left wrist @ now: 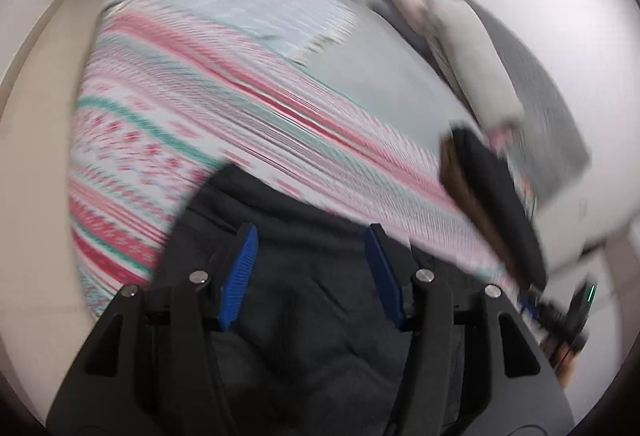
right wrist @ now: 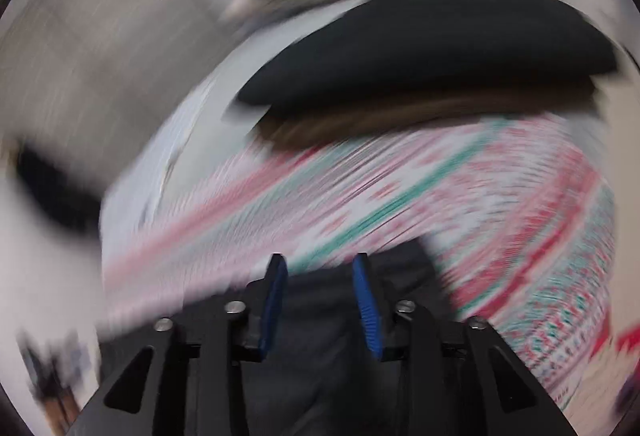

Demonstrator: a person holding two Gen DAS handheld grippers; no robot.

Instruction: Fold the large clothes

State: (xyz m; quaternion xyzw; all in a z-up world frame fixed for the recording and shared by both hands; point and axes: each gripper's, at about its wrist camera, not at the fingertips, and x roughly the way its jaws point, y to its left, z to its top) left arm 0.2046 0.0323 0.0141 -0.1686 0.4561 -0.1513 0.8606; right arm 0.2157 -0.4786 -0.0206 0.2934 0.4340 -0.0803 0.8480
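Over the dark garment (left wrist: 304,316) on a patterned bedspread (left wrist: 160,123), left gripper (left wrist: 311,232) and right gripper (right wrist: 319,262) both gape apart.

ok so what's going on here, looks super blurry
A person is working with a handheld tool in each hand over a dark grey garment lying on a pink, green and white patterned bedspread. Both the left tool and the right tool are open, fingers apart above the dark fabric, gripping nothing. A pile of other clothes, dark and brown ones included, sits further back. Both views are motion-blurred, so how far the folding has got is unclear.
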